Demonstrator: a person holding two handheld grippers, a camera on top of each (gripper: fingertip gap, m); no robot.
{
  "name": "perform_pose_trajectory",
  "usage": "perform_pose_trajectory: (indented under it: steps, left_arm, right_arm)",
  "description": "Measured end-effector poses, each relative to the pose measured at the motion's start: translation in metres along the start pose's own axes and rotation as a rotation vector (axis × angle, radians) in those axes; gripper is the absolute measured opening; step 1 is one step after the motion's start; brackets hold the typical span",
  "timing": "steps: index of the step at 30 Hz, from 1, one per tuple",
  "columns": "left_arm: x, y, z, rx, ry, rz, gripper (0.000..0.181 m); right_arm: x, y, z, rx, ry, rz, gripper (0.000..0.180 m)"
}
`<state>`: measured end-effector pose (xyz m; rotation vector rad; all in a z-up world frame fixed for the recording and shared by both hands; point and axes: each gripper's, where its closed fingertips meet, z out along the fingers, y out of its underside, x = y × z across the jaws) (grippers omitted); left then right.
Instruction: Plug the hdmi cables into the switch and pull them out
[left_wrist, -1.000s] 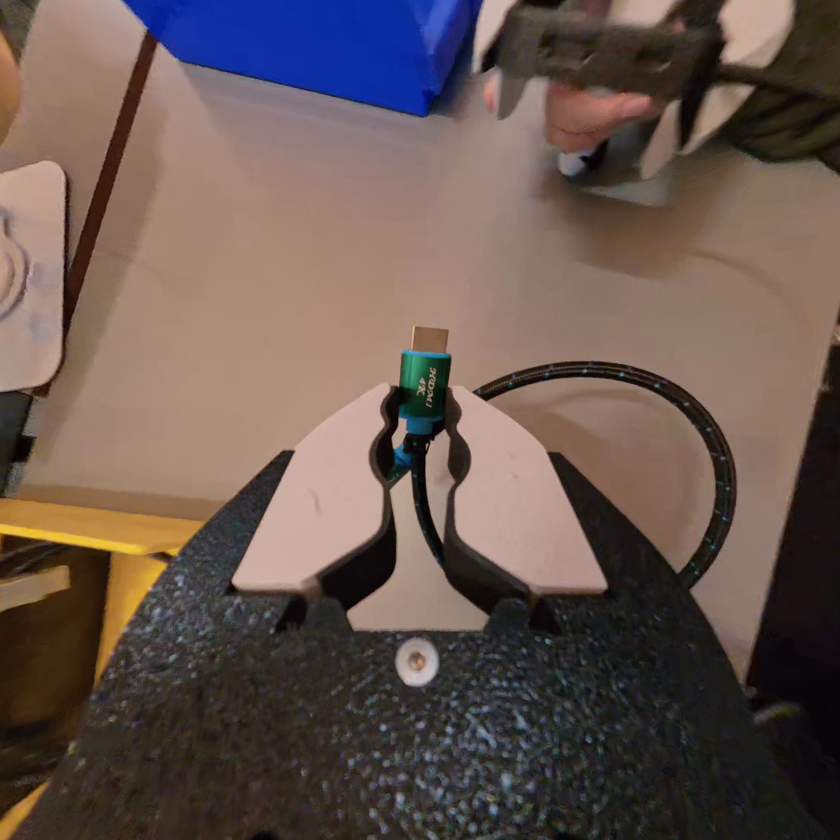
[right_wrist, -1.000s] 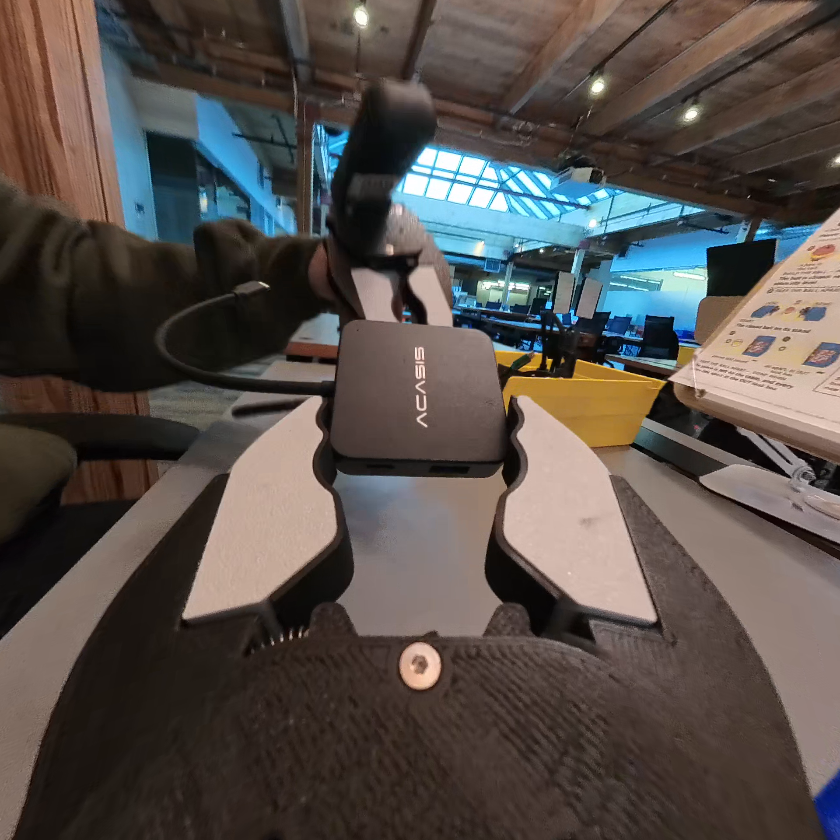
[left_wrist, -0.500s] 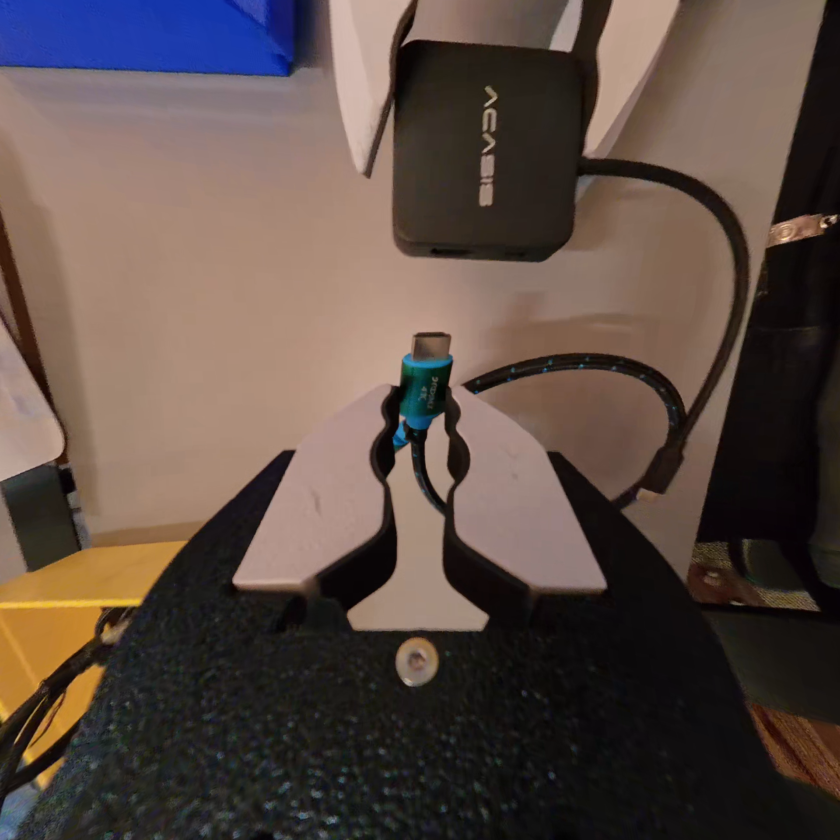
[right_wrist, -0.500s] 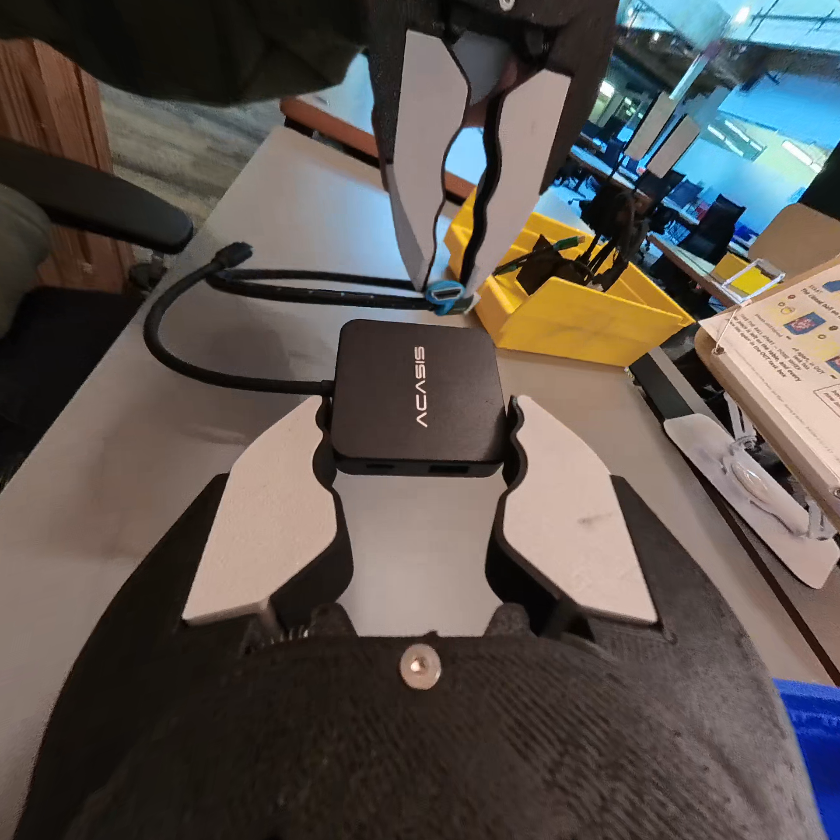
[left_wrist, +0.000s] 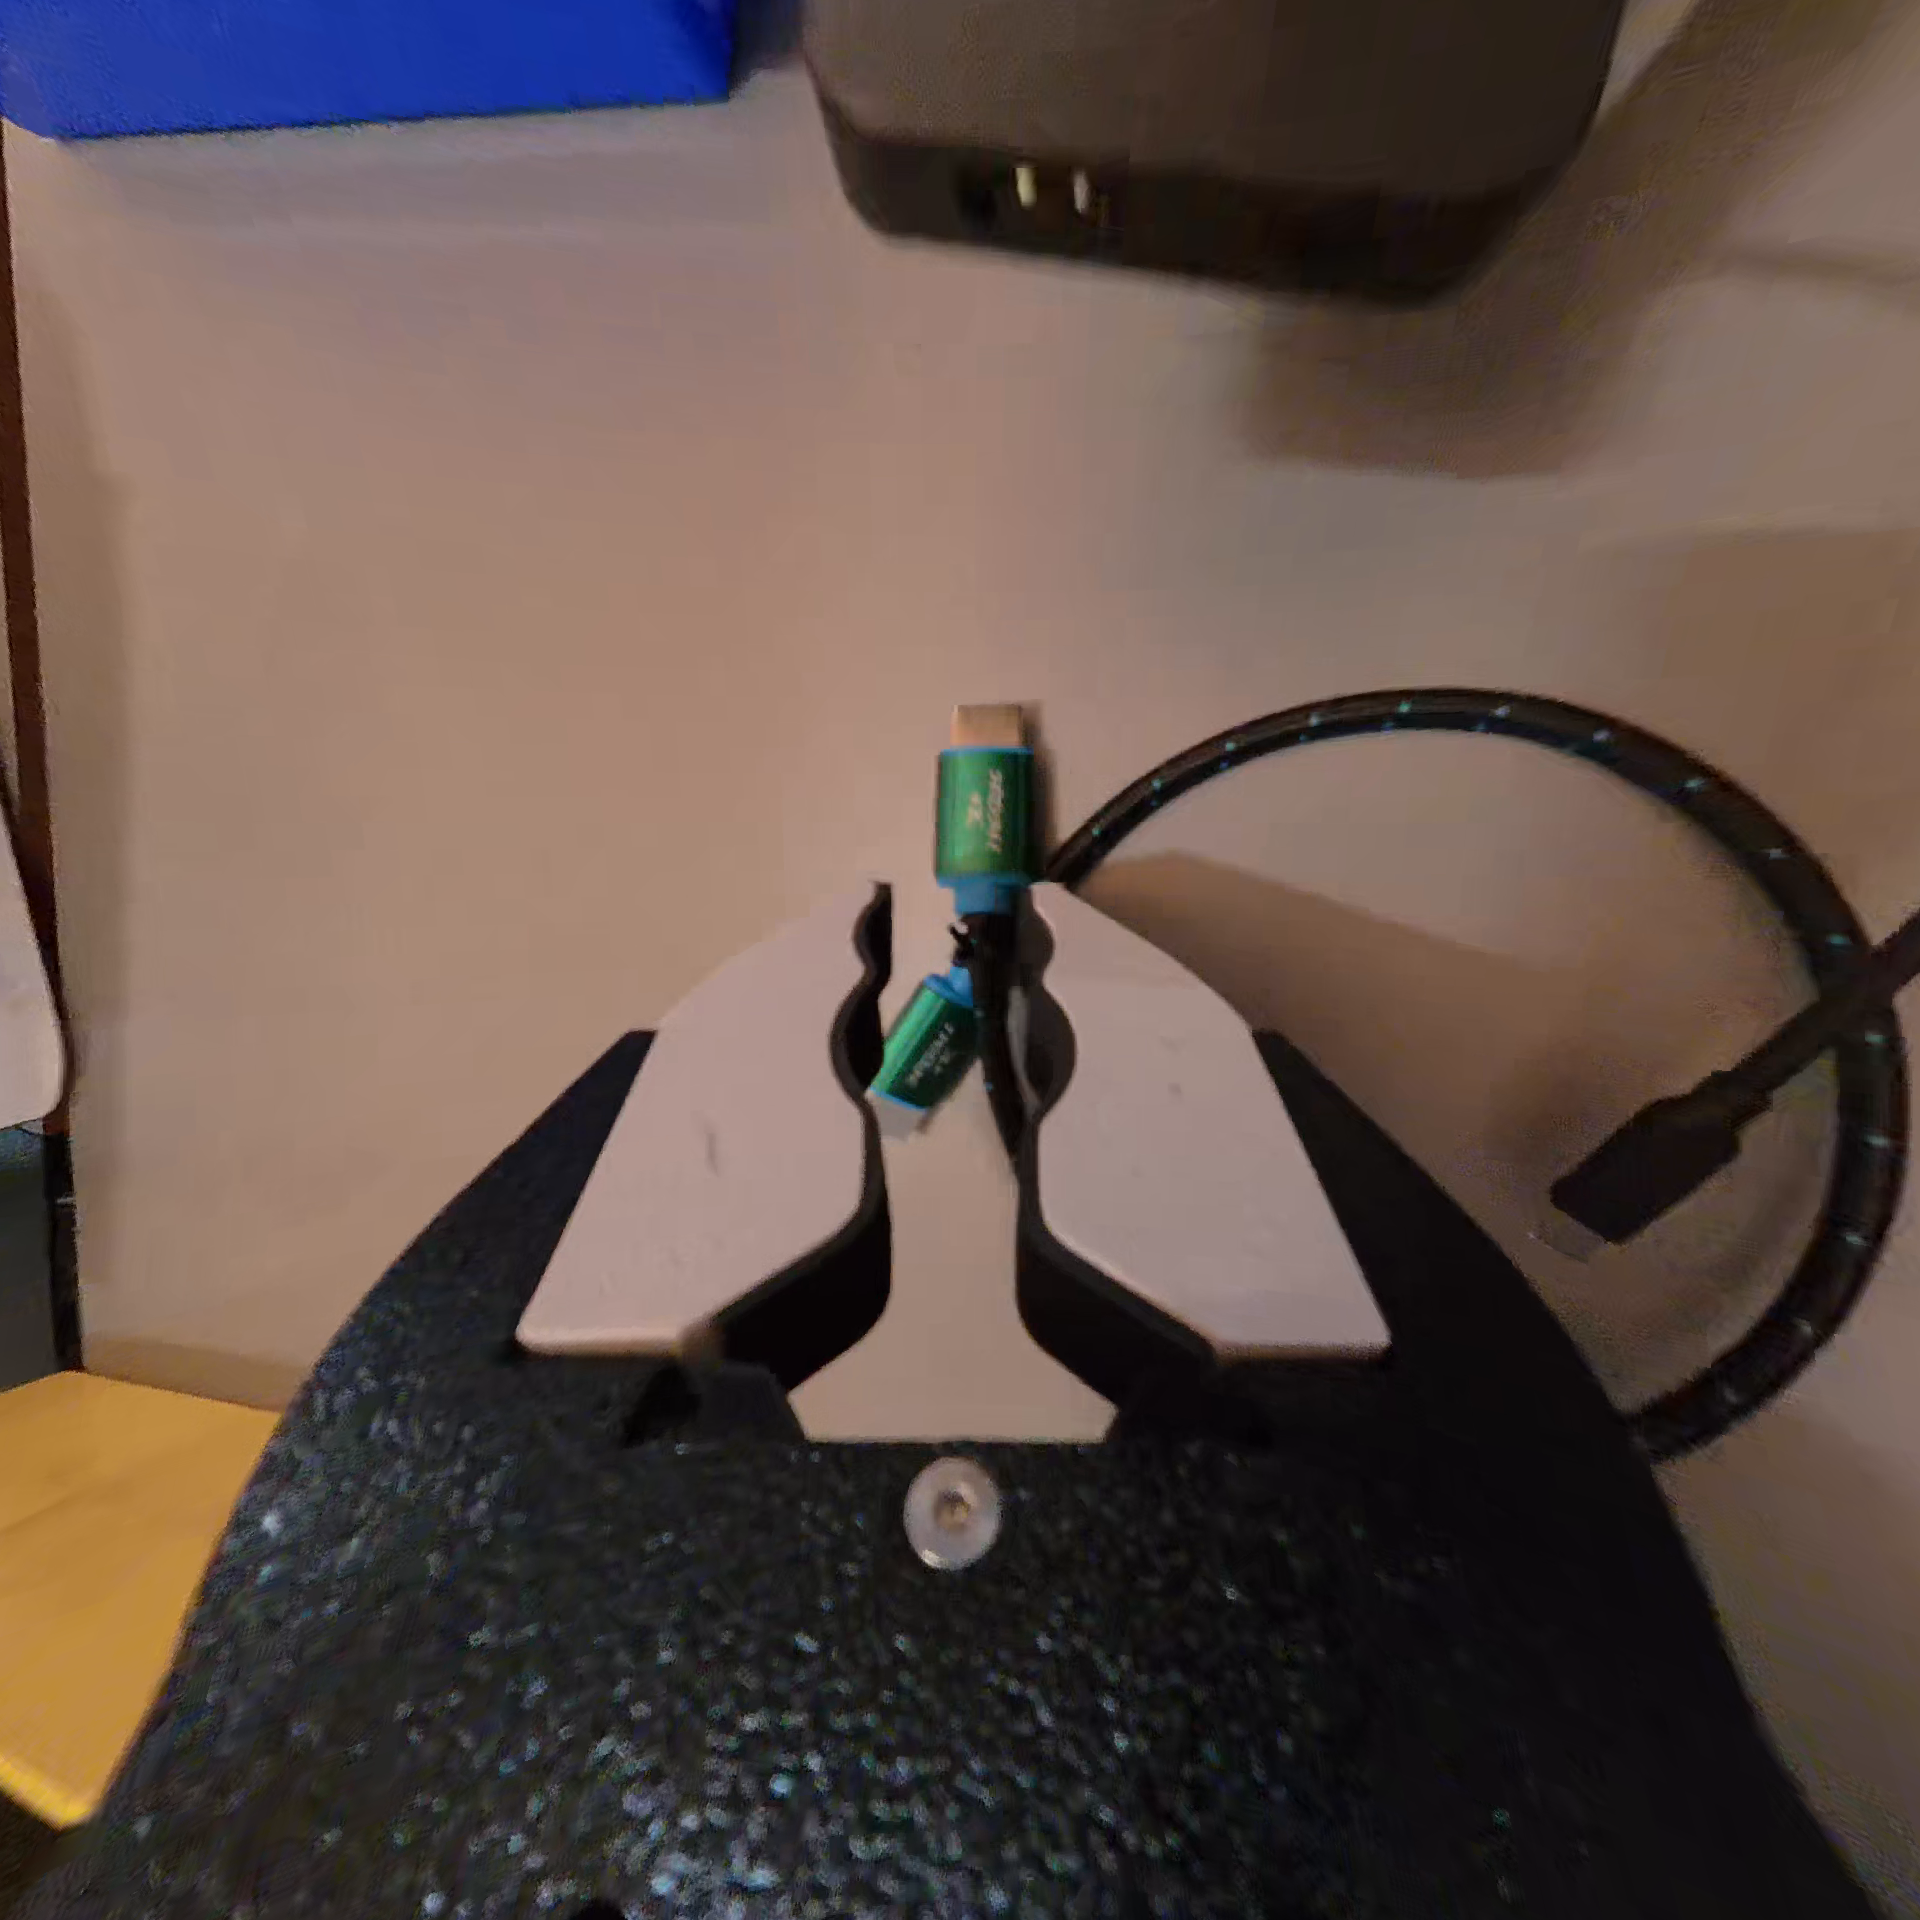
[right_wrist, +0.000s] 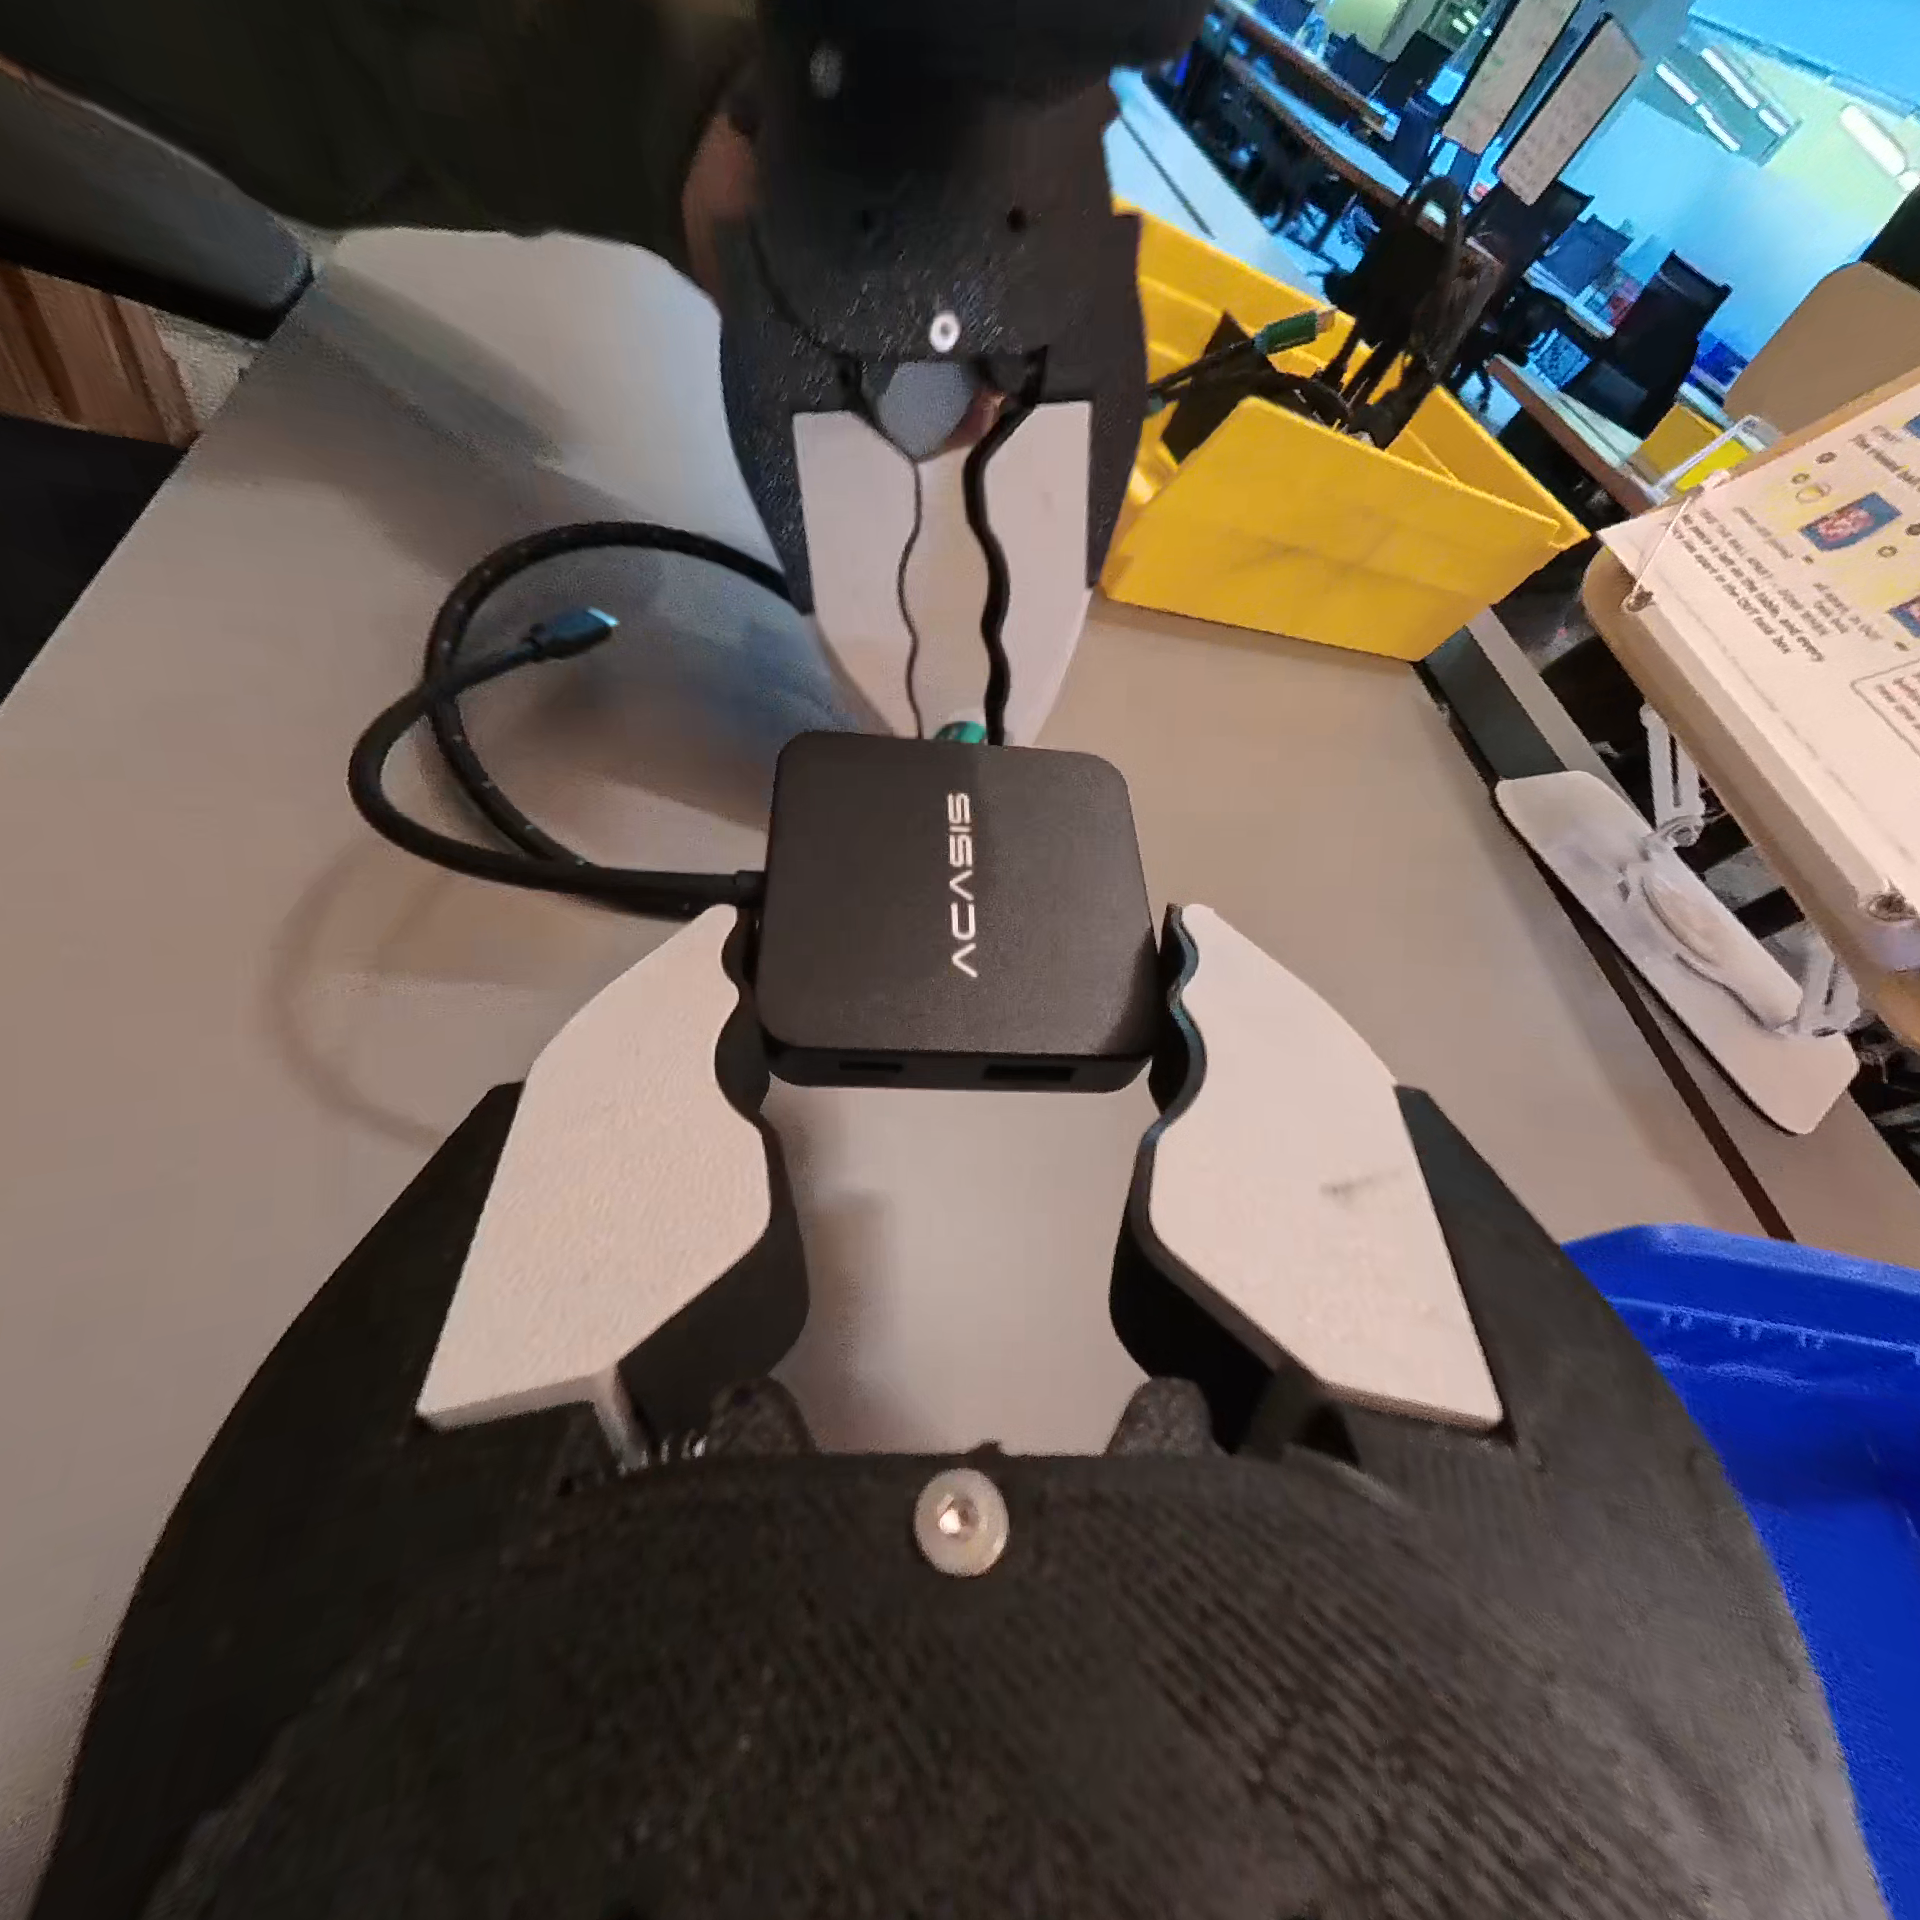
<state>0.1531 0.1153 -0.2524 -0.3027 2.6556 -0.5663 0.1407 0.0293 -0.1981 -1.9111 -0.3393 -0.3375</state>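
Note:
My left gripper (left_wrist: 961, 899) is shut on a black braided HDMI cable (left_wrist: 1766, 914), just behind its green plug (left_wrist: 985, 810). The plug sticks out past the fingertips toward the port side of the black switch (left_wrist: 1205, 135); a gap shows between them. A second green plug (left_wrist: 925, 1060) shows lower, between the fingers. My right gripper (right_wrist: 954, 920) is shut on the switch (right_wrist: 883, 831) by its two sides, above the grey table (right_wrist: 208, 831). The left gripper (right_wrist: 951, 717) points at the switch's far edge, with the plug (right_wrist: 961, 732) right at it.
The switch's own black tail cable (right_wrist: 358, 769) loops left and ends in a small plug (right_wrist: 582, 629), also in the left wrist view (left_wrist: 1652, 1174). A yellow bin of cables (right_wrist: 1299, 540) stands behind. A blue bin (right_wrist: 1766, 1403) is near right, a sheet on a stand (right_wrist: 1787, 582) right.
The two grippers have closed in on each other; the switch now fills the top of the left wrist view. The green plug has slid forward in the left fingers. Both grips hold.

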Motion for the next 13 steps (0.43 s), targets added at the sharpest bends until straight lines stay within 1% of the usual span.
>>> perform_pose_trajectory:
  steps: [1, 2, 3, 5, 7, 8, 13]
  left_arm:
    - [0.004, 0.003, 0.004, 0.007, 0.007, -0.013, 0.028]
    - [0.009, 0.004, 0.007, 0.022, 0.015, -0.023, 0.035]
    - [0.010, 0.003, 0.008, 0.041, 0.008, -0.029, 0.037]
    - [0.010, 0.001, 0.010, 0.057, -0.014, -0.026, 0.034]
    - [0.008, 0.004, 0.014, 0.028, -0.018, 0.000, 0.033]
    - [0.006, 0.006, 0.016, 0.015, -0.022, 0.003, 0.030]
    - [0.007, 0.006, 0.019, 0.020, 0.037, -0.057, 0.025]
  right_arm:
    - [0.000, 0.001, -0.001, -0.004, -0.004, 0.005, 0.073]
    - [0.001, 0.001, -0.002, -0.003, 0.000, 0.001, 0.073]
    - [0.001, 0.000, -0.002, 0.000, 0.001, -0.001, 0.073]
    - [0.001, -0.001, -0.001, 0.003, -0.003, 0.003, 0.073]
    - [0.000, -0.001, 0.001, 0.004, -0.007, 0.000, 0.073]
    - [-0.001, -0.001, 0.002, -0.002, -0.013, -0.001, 0.073]
    - [-0.003, 0.002, 0.003, -0.012, -0.016, -0.001, 0.073]
